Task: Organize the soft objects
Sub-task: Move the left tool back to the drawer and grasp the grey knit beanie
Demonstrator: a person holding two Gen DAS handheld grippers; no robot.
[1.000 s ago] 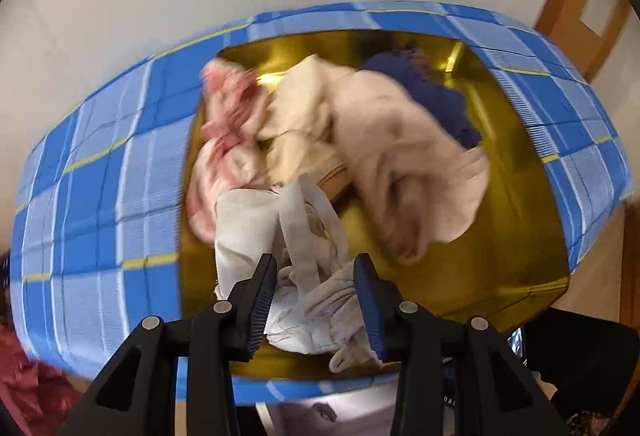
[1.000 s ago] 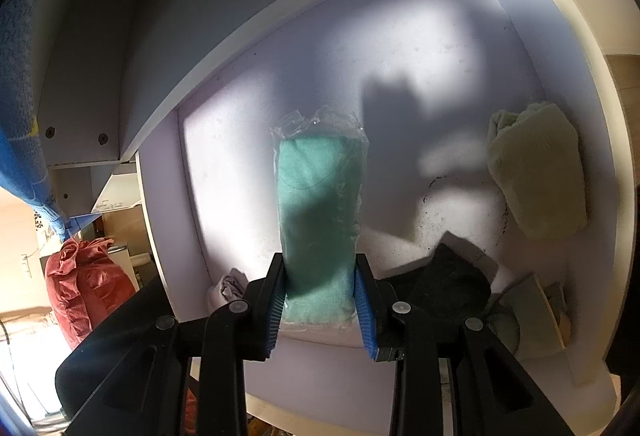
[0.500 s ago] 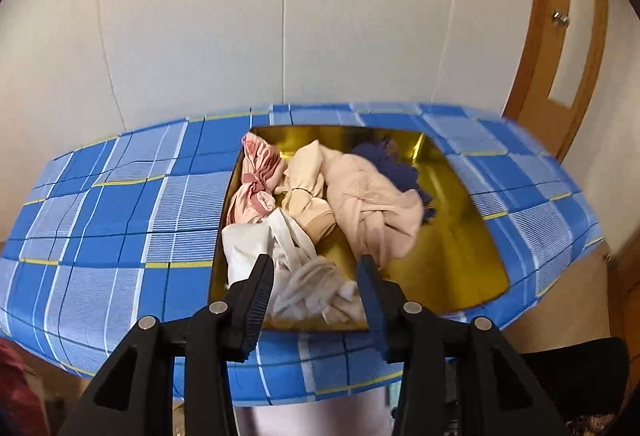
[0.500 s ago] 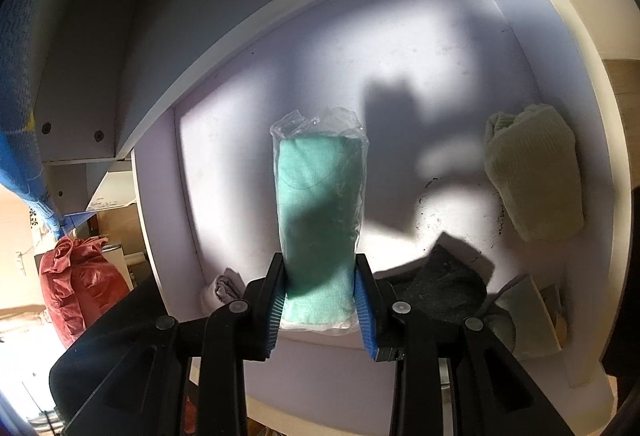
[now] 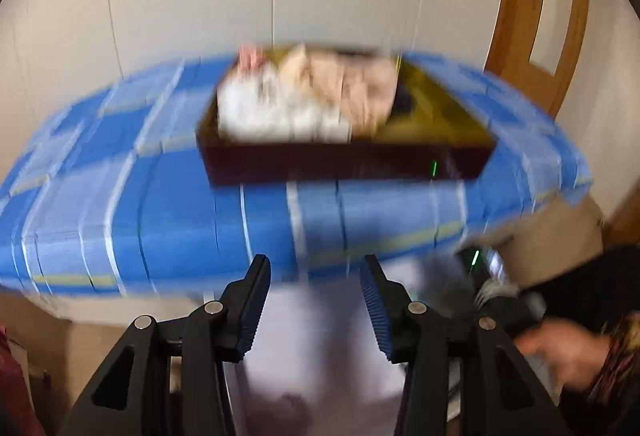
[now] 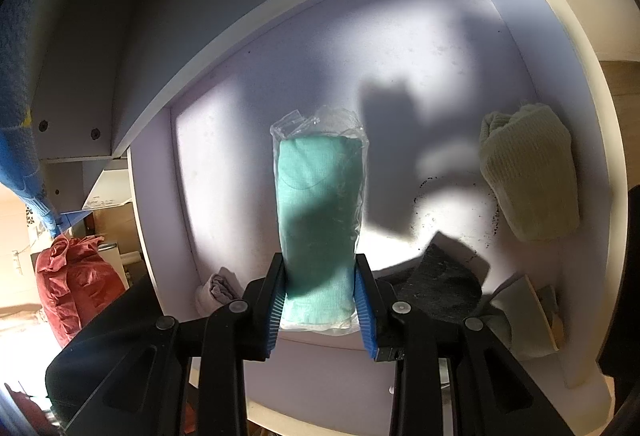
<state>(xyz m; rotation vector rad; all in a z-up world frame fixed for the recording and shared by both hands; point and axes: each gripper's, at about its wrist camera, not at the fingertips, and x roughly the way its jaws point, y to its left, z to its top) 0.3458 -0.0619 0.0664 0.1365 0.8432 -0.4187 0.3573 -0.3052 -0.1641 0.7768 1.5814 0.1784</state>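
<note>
Right gripper (image 6: 320,296) pinches bagged green cloth (image 6: 320,211) over the shelf (image 6: 224,163); three cloths already lie there. Left gripper (image 5: 316,300) spread, empty, near the tabletop (image 5: 120,203). Tray (image 5: 348,159) holds several garments: sorting probably half done.

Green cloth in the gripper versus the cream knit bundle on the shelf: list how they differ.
The green cloth is sealed in clear plastic; the cream knit bundle is bare. The green cloth is clamped in the right gripper; the cream knit bundle lies loose against the shelf floor. Green is a flat, neat fold; cream is lumpy. Both are soft textiles.
</note>
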